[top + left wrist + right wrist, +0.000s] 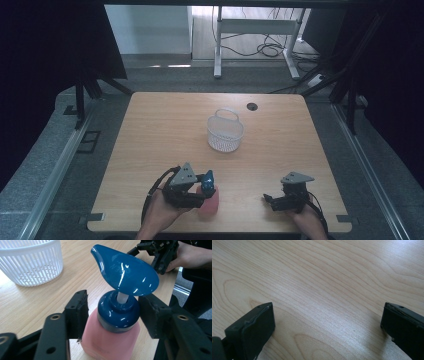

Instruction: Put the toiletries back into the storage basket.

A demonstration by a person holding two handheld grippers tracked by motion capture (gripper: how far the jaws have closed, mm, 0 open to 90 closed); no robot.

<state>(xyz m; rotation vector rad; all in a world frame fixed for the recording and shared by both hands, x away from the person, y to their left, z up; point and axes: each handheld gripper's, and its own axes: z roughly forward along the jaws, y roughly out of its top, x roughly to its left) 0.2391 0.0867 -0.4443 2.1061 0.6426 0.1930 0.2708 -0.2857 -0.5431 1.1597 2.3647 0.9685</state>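
A pink soap bottle (209, 204) with a blue pump head (125, 271) stands upright near the table's front edge, left of centre. My left gripper (205, 192) comes at it from the left. In the left gripper view its two black pads (77, 312) lie against the bottle's pink shoulder (110, 340), one on each side just below the blue collar, so the left gripper (112, 315) is shut on the bottle. My right gripper (270, 200) rests at the front right, open, with bare wood between its jaws (327, 322). It also shows in the left gripper view (155, 252), behind the pump head.
A white plastic basket (225, 132) with a handle stands in the middle of the wooden table (150, 130), beyond the bottle, and shows at top left (30, 265) in the left gripper view. A round cable hole (252, 106) sits near the far edge.
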